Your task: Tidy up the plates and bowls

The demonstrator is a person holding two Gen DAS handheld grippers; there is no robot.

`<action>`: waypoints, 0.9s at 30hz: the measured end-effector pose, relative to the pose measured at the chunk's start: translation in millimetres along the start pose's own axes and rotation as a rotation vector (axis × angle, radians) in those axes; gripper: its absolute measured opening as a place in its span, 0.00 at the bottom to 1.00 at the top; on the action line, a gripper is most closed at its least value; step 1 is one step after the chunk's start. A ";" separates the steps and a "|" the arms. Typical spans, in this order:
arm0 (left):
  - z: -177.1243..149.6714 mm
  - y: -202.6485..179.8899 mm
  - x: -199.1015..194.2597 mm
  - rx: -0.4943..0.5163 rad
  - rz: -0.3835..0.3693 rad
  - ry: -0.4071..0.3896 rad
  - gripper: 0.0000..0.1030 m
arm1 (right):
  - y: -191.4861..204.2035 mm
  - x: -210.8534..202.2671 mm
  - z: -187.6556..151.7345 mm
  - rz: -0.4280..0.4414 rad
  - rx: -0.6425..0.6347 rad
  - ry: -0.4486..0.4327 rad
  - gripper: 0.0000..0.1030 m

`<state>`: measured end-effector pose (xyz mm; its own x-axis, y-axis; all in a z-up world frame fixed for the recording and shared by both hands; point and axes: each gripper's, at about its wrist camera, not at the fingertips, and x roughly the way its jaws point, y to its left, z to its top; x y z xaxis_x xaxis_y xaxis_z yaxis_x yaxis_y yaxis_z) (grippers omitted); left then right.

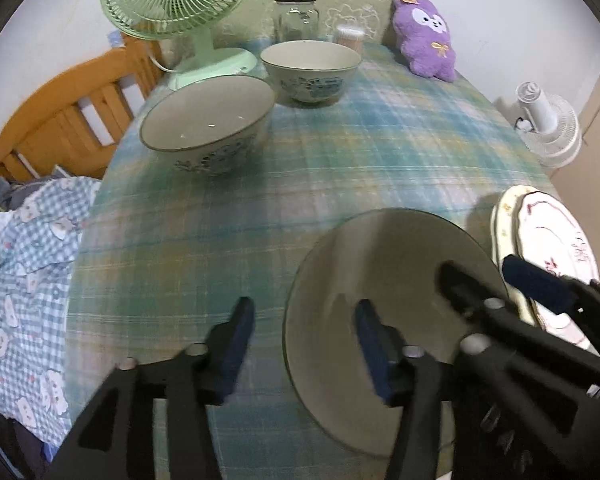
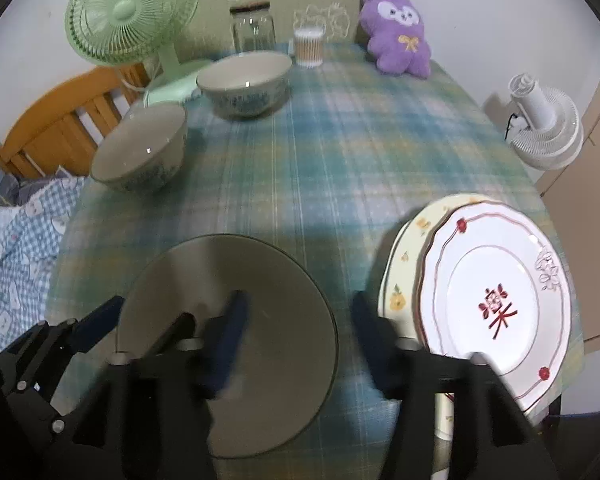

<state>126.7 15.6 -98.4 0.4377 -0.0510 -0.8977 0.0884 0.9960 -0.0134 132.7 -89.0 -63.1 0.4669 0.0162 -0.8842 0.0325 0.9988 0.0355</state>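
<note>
three bowls sit on the plaid-clothed worktop (image 1: 340,152): a near bowl (image 1: 380,320) at the front edge, a middle bowl (image 1: 208,120) at the left side and a far bowl (image 1: 310,68) by the green fan (image 1: 180,4). two stacked plates (image 2: 496,292) lie just right of the near bowl, the white one with a red character on top of a yellow one. the left gripper (image 1: 304,344) has its fingers wide, one outside the near bowl's left rim and one over its inside. the right gripper (image 2: 300,332) also has wide fingers, one inside the near bowl, the other beside the plates. neither holds anything. a glass jar (image 2: 252,28) and purple plush (image 2: 400,36) stand at the back.
</note>
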 end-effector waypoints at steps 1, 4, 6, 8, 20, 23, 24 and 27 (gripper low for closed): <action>1.5 0.5 -2.1 0.004 -0.002 -0.005 0.55 | 1.3 -4.2 1.5 -0.005 -0.007 -0.009 0.64; 7.6 2.5 -10.2 0.013 0.004 -0.021 0.60 | 3.7 -14.0 7.8 -0.010 -0.015 -0.020 0.64; 12.5 4.8 -17.7 0.009 -0.004 -0.035 0.64 | 3.7 -20.4 13.1 -0.005 -0.007 -0.028 0.65; 18.8 7.5 -26.0 0.005 -0.002 -0.057 0.69 | 5.0 -27.4 19.5 0.002 0.000 -0.034 0.65; 61.0 32.4 -39.8 -0.078 0.094 -0.141 0.73 | 26.1 -35.5 71.2 0.096 -0.068 -0.105 0.64; 76.4 41.3 -36.9 -0.082 0.142 -0.162 0.73 | 36.3 -27.0 88.4 0.126 -0.089 -0.118 0.64; 79.8 43.9 -35.9 -0.084 0.153 -0.162 0.73 | 39.5 -23.6 94.4 0.137 -0.093 -0.119 0.64; 94.2 56.8 -30.1 -0.116 0.180 -0.166 0.73 | 51.1 -11.2 114.1 0.158 -0.107 -0.115 0.64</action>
<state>202.8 66.8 -30.7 0.5785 0.1256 -0.8060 -0.1031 0.9914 0.0804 230.0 -43.3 1.8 0.5569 0.1739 -0.8121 -0.1405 0.9835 0.1142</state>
